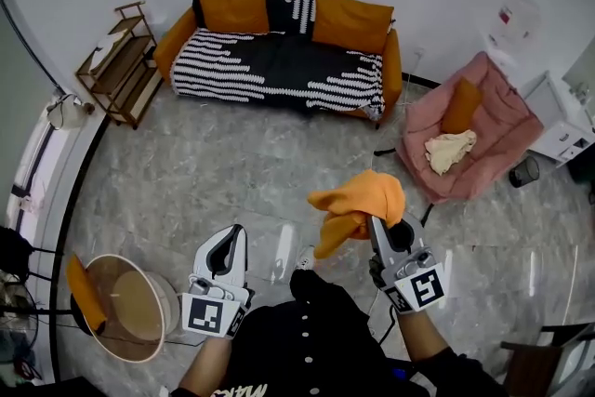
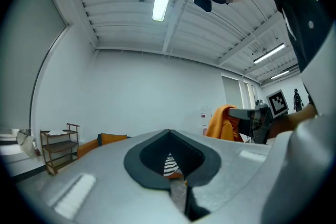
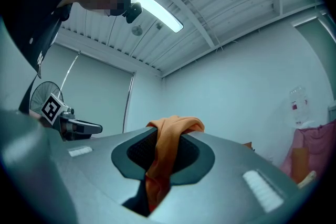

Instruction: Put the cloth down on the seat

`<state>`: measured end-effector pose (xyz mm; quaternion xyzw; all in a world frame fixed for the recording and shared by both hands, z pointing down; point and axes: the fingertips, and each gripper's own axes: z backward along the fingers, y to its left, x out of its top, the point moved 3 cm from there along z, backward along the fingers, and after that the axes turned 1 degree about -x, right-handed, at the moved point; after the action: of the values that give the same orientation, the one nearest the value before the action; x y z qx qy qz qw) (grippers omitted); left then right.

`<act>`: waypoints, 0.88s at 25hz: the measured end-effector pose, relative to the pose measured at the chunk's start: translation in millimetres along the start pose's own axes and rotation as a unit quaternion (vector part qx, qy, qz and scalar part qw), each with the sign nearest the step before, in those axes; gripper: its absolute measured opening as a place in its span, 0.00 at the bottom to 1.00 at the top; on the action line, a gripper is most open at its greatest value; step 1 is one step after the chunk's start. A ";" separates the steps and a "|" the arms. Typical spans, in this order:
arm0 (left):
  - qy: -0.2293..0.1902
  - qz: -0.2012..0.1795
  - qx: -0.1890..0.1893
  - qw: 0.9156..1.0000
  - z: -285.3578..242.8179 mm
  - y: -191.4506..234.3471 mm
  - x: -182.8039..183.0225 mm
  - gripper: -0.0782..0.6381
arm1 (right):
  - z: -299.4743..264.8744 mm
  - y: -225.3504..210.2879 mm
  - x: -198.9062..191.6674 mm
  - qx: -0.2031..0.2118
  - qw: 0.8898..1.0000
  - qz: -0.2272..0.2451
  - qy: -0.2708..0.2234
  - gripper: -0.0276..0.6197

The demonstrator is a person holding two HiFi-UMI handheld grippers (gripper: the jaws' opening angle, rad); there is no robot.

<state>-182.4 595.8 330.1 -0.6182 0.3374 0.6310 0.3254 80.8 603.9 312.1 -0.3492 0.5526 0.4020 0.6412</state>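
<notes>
Two grippers are showing below us in the head view, and we are holding one in each hand. The right gripper (image 1: pixel 376 224) is clamping an orange cloth (image 1: pixel 358 203): in the right gripper view its jaws are standing only a little apart, with the cloth (image 3: pixel 164 157) running down the slot between them and bunching over their tips. The left gripper (image 1: pixel 232 235) is carrying nothing; in the left gripper view its jaws (image 2: pixel 169 135) are lying together, with only a thin seam between them. That view is also catching the right gripper (image 2: pixel 251 114) off to the side with the cloth (image 2: pixel 222 122) hanging from it. The cloth is hanging in the air over the grey marbled floor (image 1: pixel 204 181), well apart from every seat. Ahead of us an orange sofa (image 1: pixel 279 46) with a black-and-white striped throw is standing against the white wall, and a wooden shelf rack (image 1: pixel 119 62) is standing beside its left end. To the right a pink armchair (image 1: pixel 488 121) is bearing an orange cushion and a crumpled cream cloth (image 1: pixel 451 151). A round tan basket (image 1: pixel 130 307) is sitting at the lower left.
</notes>
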 end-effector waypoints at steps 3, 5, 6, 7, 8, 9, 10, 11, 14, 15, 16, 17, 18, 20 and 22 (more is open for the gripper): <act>-0.004 0.001 0.000 1.000 -30.5 14.7 3.9 0.11 | -27.6 -16.5 -0.5 0.003 1.000 0.004 0.002 0.16; -0.004 0.005 0.002 1.000 -48.6 23.0 4.4 0.11 | -43.8 -29.0 -0.3 0.003 1.000 0.006 0.003 0.16; -0.004 0.007 0.001 1.000 -56.5 27.0 3.6 0.11 | -51.6 -34.4 -0.2 0.003 1.000 0.006 0.003 0.16; -0.004 0.008 0.000 1.000 -64.5 31.3 2.9 0.11 | -60.1 -39.4 0.0 0.004 1.000 0.005 0.003 0.16; -0.002 0.009 0.001 1.000 -73.2 35.8 2.3 0.11 | -69.0 -44.7 -0.2 0.004 1.000 0.004 0.003 0.16; 0.000 0.011 0.003 1.000 -82.2 40.1 2.1 0.11 | -77.7 -50.2 -1.6 0.005 1.000 0.003 0.004 0.16; 0.002 0.013 0.006 1.000 -91.0 43.9 1.9 0.11 | -86.3 -55.3 -3.2 0.005 1.000 0.002 0.005 0.16; 0.004 0.014 0.007 1.000 -99.1 47.3 1.1 0.11 | -94.8 -59.5 -4.7 0.007 1.000 0.000 0.005 0.16; 0.008 0.015 0.006 1.000 -120.8 56.4 -3.9 0.11 | -114.1 -71.3 -13.3 0.012 1.000 -0.003 0.010 0.16; 0.010 0.017 0.008 1.000 -128.1 58.9 -5.0 0.11 | -119.3 -75.8 -16.7 0.013 1.000 -0.004 0.013 0.16; 0.012 0.018 0.010 1.000 -135.3 61.0 -5.6 0.11 | -124.3 -80.8 -19.7 0.015 1.000 -0.005 0.016 0.16; 0.013 0.018 0.011 1.000 -142.1 62.3 -5.8 0.11 | -129.2 -86.0 -21.6 0.017 1.000 -0.006 0.017 0.16; 0.013 0.019 0.013 1.000 -148.8 63.1 -5.3 0.11 | -133.8 -91.5 -22.6 0.019 1.000 -0.007 0.018 0.16; 0.011 0.021 0.015 1.000 -162.1 62.6 -1.8 0.11 | -141.9 -102.6 -23.8 0.020 1.000 -0.010 0.018 0.16; 0.007 0.022 0.015 1.000 -173.6 59.9 0.8 0.11 | -148.5 -111.1 -25.6 0.020 1.000 -0.010 0.019 0.16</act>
<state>-134.7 418.5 329.3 -0.6096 0.3627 0.6290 0.3181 115.7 420.0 316.2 -0.3493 0.5688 0.3776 0.6418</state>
